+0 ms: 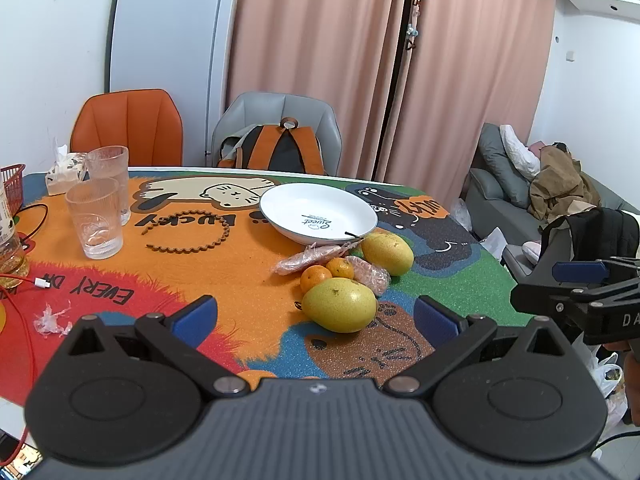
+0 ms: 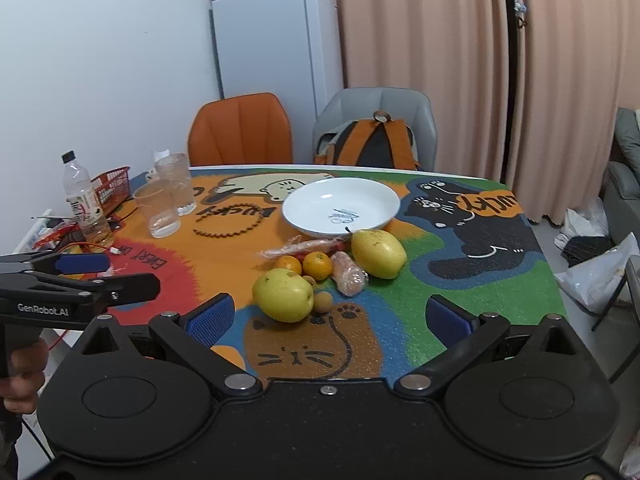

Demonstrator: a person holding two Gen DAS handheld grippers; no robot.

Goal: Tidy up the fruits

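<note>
A white plate [image 1: 288, 204] [image 2: 304, 204] stands empty in the middle of the colourful tablecloth. In front of it lies a cluster of fruit: a near yellow-green fruit [image 1: 339, 305] [image 2: 283, 295], a far yellow fruit [image 1: 387, 253] [image 2: 378, 253], two small oranges [image 1: 314, 277] [image 2: 317, 265], and plastic-wrapped pieces [image 1: 372, 274] [image 2: 349, 276]. A small brown fruit [image 2: 322, 302] sits beside the near one. My left gripper [image 1: 316, 316] is open just short of the near fruit. My right gripper [image 2: 330, 318] is open, low over the table's near edge.
Two clear glasses [image 1: 96, 220] [image 2: 160, 208], a brown toothed ring [image 1: 188, 232], a bottle [image 2: 82, 200], a red basket [image 2: 112, 188] and red cables [image 1: 16, 284] occupy the left side. Two chairs [image 2: 240, 132] with a backpack [image 2: 372, 144] stand behind the table.
</note>
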